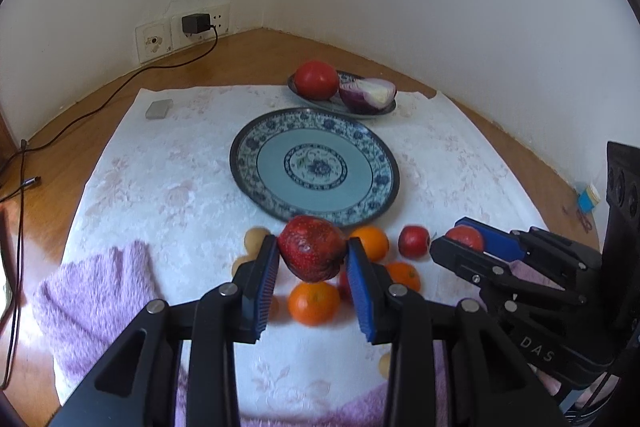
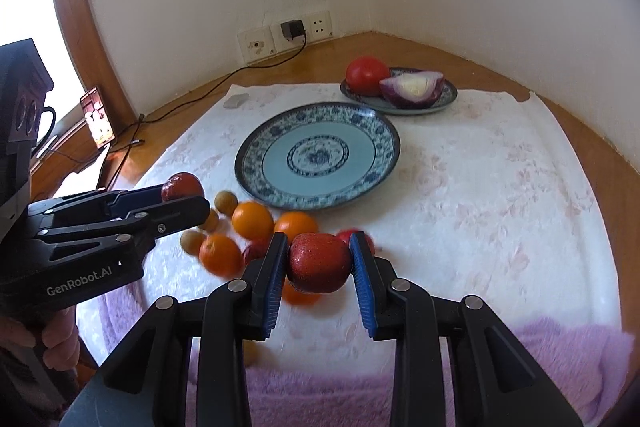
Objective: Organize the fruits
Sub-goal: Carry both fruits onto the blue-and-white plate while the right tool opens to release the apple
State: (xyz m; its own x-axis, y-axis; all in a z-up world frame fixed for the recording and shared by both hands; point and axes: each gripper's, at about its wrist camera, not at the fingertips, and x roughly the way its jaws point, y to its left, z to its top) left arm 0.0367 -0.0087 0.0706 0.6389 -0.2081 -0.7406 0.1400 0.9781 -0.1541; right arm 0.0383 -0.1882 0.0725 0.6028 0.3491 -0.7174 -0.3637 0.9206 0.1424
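My left gripper is shut on a dark red strawberry, lifted above the fruit pile. My right gripper is shut on a small red apple, also off the cloth. Each gripper shows in the other's view: the right gripper at the right, the left gripper at the left. On the cloth below lie oranges, brown longans and another small red fruit. Just beyond them sits a large, empty blue patterned plate.
A small plate at the back holds a tomato and a half red onion. A purple towel lies along the near edge. A grey block, a charger cable and walls border the wooden table.
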